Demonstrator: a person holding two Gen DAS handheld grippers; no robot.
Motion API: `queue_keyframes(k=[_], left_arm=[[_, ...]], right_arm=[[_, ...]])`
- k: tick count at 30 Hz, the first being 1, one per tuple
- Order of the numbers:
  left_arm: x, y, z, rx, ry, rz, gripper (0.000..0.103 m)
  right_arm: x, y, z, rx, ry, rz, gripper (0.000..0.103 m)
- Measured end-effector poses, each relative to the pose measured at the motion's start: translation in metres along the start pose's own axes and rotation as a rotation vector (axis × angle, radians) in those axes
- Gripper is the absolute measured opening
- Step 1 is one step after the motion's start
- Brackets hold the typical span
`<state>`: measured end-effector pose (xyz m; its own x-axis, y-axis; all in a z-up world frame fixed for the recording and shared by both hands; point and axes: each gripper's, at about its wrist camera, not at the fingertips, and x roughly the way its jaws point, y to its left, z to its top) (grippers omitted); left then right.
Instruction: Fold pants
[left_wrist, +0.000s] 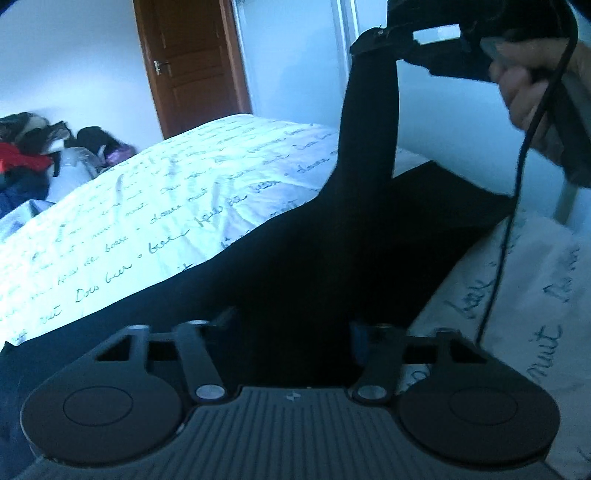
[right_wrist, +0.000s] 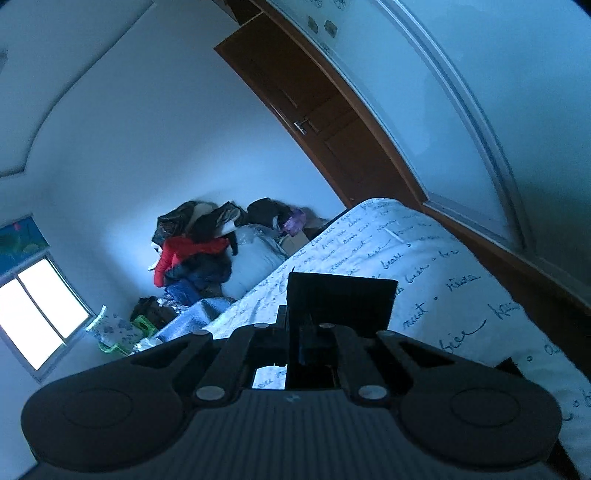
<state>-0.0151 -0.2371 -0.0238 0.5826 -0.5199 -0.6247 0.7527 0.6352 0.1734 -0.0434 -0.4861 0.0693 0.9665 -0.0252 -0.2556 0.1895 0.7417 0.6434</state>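
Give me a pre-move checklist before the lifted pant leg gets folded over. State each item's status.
1. Right gripper clamped on the pants leg end: ok, fabric hangs from its shut jaws.
2. Left gripper gripping the pants: cannot tell, dark fabric hides its fingertips.
3. Leg lifted off the bed: ok, it hangs stretched above the sheet.
4. Rest of the pants lying flat: cannot tell, too dark.
5. Cable away from the fabric: not ok, it hangs across the pants' edge.
6. Landing area on the sheet free: ok.
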Motion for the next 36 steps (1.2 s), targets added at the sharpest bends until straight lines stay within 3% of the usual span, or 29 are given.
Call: queue_keyframes(k=[3, 7, 9, 11, 13, 14, 16, 18, 20, 22, 24, 28, 32, 36], left_arm=[[0.003, 0.008, -0.003, -0.038, 0.032, -0.015, 0.018], [-0.001, 0.023, 0.002, -0.108, 0.02, 0.034, 0.014], [-0.015, 0.035, 0.01, -0.175, -0.078, 0.156, 0.014], [-0.042, 0.049, 0.018, -0.274, -0.241, 0.272, 0.014], [-0.061, 0.056, 0.022, -0.331, -0.336, 0.302, 0.015], [-0.064, 0.054, 0.023, -0.315, -0.346, 0.299, 0.015], [-0.055, 0.039, 0.02, -0.221, -0.278, 0.236, 0.016], [-0.037, 0.023, 0.009, -0.15, -0.177, 0.143, 0.016], [-0.019, 0.006, -0.004, -0.102, -0.071, 0.074, 0.016], [-0.011, -0.005, -0.013, -0.073, -0.02, 0.044, 0.016], [-0.012, -0.011, -0.014, -0.05, -0.024, 0.053, 0.016], [-0.015, -0.01, -0.01, -0.052, -0.041, 0.048, 0.016], [-0.011, -0.018, -0.01, -0.028, 0.009, 0.014, 0.017], [-0.007, -0.016, -0.014, -0.004, 0.018, 0.02, 0.018]], right_arm=[[0.006, -0.006, -0.001, 0.028, 0.018, -0.01, 0.005], [0.023, -0.002, 0.006, 0.016, 0.053, -0.02, 0.005], [0.019, 0.014, 0.015, -0.015, 0.005, 0.032, 0.005], [-0.002, 0.035, 0.021, -0.076, -0.112, 0.14, 0.005], [-0.028, 0.049, 0.019, -0.152, -0.218, 0.196, 0.005], [-0.037, 0.048, 0.016, -0.159, -0.238, 0.188, 0.005], [-0.046, 0.034, 0.006, -0.134, -0.218, 0.089, 0.005], [-0.047, 0.004, -0.013, -0.102, -0.15, -0.099, 0.005], [-0.047, -0.03, -0.032, -0.026, -0.081, -0.217, 0.005], [-0.049, -0.055, -0.046, 0.054, -0.035, -0.253, 0.005], [-0.053, -0.067, -0.054, 0.083, -0.023, -0.276, 0.005], [-0.06, -0.061, -0.055, 0.033, -0.028, -0.292, 0.005], [-0.06, -0.062, -0.062, -0.015, 0.002, -0.347, 0.005], [-0.059, -0.079, -0.076, 0.012, 0.051, -0.383, 0.005]])
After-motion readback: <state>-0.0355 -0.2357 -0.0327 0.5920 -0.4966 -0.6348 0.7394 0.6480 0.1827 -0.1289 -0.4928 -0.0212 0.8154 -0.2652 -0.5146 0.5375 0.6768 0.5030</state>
